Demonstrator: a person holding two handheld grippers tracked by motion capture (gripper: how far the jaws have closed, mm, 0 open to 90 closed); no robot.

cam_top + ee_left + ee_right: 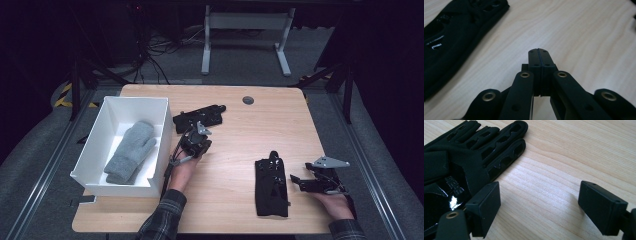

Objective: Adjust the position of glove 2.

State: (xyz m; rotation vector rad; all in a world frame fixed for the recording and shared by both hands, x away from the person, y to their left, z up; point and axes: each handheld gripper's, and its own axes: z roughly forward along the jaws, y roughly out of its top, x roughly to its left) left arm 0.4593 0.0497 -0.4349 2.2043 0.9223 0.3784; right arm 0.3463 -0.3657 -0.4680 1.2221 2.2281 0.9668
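Nearest to me, low in the high view, my right gripper [300, 181] rests on the table [240, 125] with its jaws spread wide and nothing between them. In the right gripper view one pad [485, 207] sits just beside the edge of the near black glove [461, 165], not pressing it; the other pad stands well apart over bare wood. That near black glove [271, 187] lies flat, fingers pointing away from me, just left of the right gripper.

My left gripper [196, 142] is further up the table, jaws pressed together on nothing, as the left gripper view shows: the two pads [539, 65] meet along a thin seam above bare wood. The far black glove [200, 117] lies just beyond it, and I see the same glove at the left edge of the left gripper view [454, 37], apart from the jaws.

Left of that stands the white box [95, 135], with a grey mitten [131, 152] lying inside it.
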